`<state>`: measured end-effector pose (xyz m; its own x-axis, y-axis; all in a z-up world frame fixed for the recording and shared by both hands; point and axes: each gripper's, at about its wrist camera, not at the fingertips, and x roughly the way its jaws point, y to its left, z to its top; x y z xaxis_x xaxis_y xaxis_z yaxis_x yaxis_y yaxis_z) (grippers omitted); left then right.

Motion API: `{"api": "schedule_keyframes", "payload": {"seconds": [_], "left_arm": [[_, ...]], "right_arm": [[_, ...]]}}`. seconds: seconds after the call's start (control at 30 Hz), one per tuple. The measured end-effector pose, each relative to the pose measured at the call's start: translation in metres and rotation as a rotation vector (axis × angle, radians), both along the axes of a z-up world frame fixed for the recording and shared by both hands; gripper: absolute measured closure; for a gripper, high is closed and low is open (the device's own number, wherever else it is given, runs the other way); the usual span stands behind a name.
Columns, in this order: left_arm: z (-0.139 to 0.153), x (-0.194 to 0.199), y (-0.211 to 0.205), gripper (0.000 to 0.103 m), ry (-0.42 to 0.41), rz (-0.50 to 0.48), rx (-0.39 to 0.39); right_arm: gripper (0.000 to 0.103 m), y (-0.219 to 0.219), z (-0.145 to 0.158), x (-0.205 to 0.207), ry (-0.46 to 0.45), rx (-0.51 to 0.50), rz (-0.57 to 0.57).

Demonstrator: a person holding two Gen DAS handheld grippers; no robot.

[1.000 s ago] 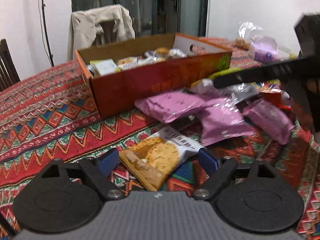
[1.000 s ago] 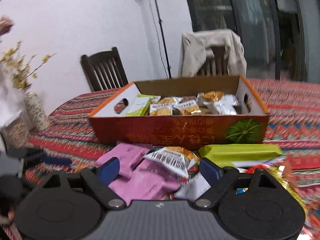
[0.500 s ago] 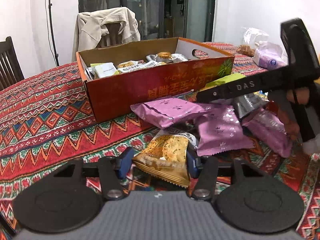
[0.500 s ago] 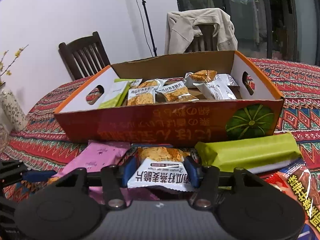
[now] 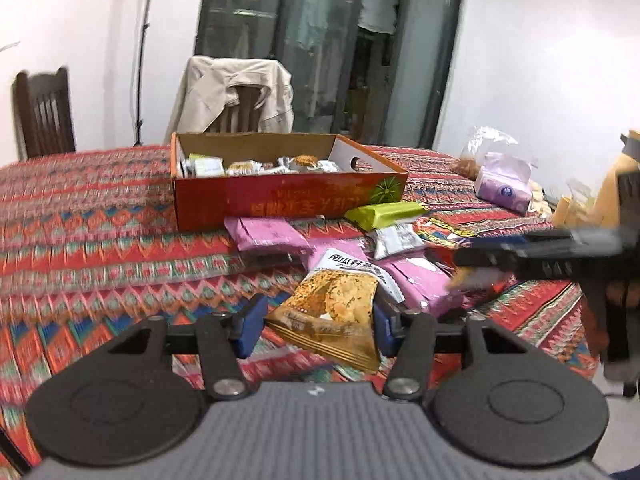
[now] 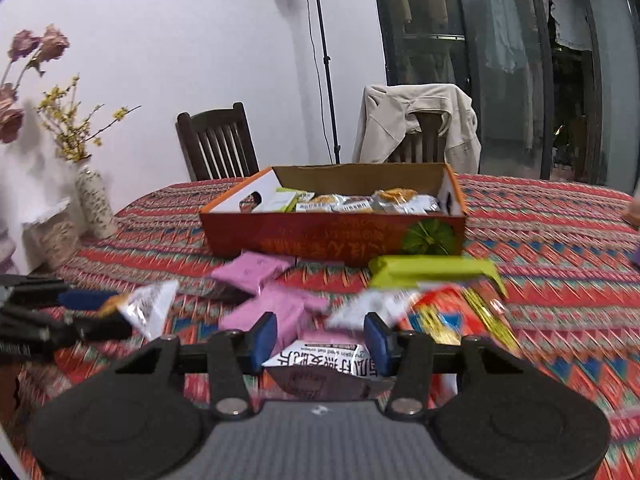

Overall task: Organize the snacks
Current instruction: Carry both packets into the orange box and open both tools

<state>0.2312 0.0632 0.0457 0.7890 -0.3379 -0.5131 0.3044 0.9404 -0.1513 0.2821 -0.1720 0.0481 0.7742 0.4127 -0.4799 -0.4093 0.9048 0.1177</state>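
- Left gripper (image 5: 318,326): blue pads pinch a gold cracker pack (image 5: 332,316), lifted clear of the cloth (image 5: 88,216), tilted, its crimped end toward the camera.
- Right gripper (image 6: 320,338): jaws closing on a white pack (image 6: 320,364) with black print; the pack sits between the pads and hangs low, partly under the gripper body.
- In the right wrist view the left gripper shows at the left edge, carrying its pack with the silver end out. In the left wrist view the right gripper shows blurred at the right edge.
- Orange box (image 5: 288,196) stands farther back on the table, open-topped, already holding several packs in a row.
- Loose pile on the cloth just in front of the box: pink packs (image 5: 268,234), a long green pack (image 5: 384,214), a silver pack (image 5: 396,240), a red and yellow wrapper (image 6: 448,312).
- Purple tissue pack (image 5: 504,188) off to the right of the box, well apart.
- Chair with a beige jacket (image 6: 420,120) behind the box; vase of flowers (image 6: 94,200) at the table's left edge.
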Motion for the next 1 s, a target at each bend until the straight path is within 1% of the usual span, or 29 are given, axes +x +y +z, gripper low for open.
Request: {"api": "schedule_keyframes", "payload": {"seconds": [0.13,0.2,0.23,0.27,0.37,0.43,0.5,0.53,0.57,0.6,0.63,0.67,0.73,0.83,0.97,1.0], "left_arm": [[-0.005,-0.007,-0.012,0.048,0.050,0.028,-0.014],[-0.006,-0.005,-0.017,0.048,0.059,0.033,-0.006],[-0.005,-0.004,-0.020,0.048,0.060,0.033,-0.001],[-0.003,-0.003,-0.022,0.048,0.056,0.033,0.005],[0.002,0.002,-0.026,0.048,0.036,0.024,0.013],[0.004,0.007,-0.028,0.048,0.035,0.027,0.019],[0.004,0.010,-0.029,0.048,0.034,0.027,0.020],[0.003,0.010,-0.030,0.048,0.036,0.027,0.022],[0.001,0.009,-0.030,0.048,0.035,0.026,0.024],[-0.001,0.009,-0.030,0.048,0.037,0.027,0.025],[-0.003,0.008,-0.029,0.048,0.041,0.030,0.025],[-0.006,0.008,-0.028,0.048,0.048,0.033,0.020],[-0.012,0.010,-0.025,0.048,0.067,0.040,0.007],[-0.018,0.012,-0.024,0.048,0.091,0.043,-0.008],[-0.022,0.007,-0.027,0.048,0.084,0.039,0.014],[-0.023,0.006,-0.027,0.048,0.086,0.039,0.015]], "right_arm": [[0.056,-0.020,-0.009,-0.032,0.028,0.007,-0.012],[0.056,-0.028,-0.012,-0.041,0.034,0.017,-0.016],[0.063,-0.032,-0.013,-0.044,0.033,0.022,-0.020],[0.100,-0.035,-0.013,-0.045,0.032,0.028,-0.018],[0.098,-0.041,-0.011,-0.046,0.015,0.046,-0.026],[0.098,-0.042,-0.013,-0.042,0.021,0.042,-0.027],[0.092,-0.043,-0.016,-0.040,0.032,0.035,-0.037],[0.083,-0.044,-0.018,-0.041,0.031,0.027,-0.042],[0.063,-0.044,-0.019,-0.043,0.036,0.022,-0.033],[0.053,-0.046,-0.020,-0.047,0.041,0.020,-0.030],[0.041,-0.047,-0.022,-0.052,0.036,0.010,-0.040],[0.039,-0.049,-0.023,-0.059,0.029,-0.011,-0.053],[0.039,-0.051,-0.029,-0.069,0.048,-0.049,-0.086],[0.039,-0.047,-0.041,-0.077,0.081,-0.078,-0.090],[0.040,-0.039,-0.052,-0.080,0.083,-0.165,-0.083],[0.041,-0.041,-0.053,-0.080,0.088,-0.170,-0.080]]}}
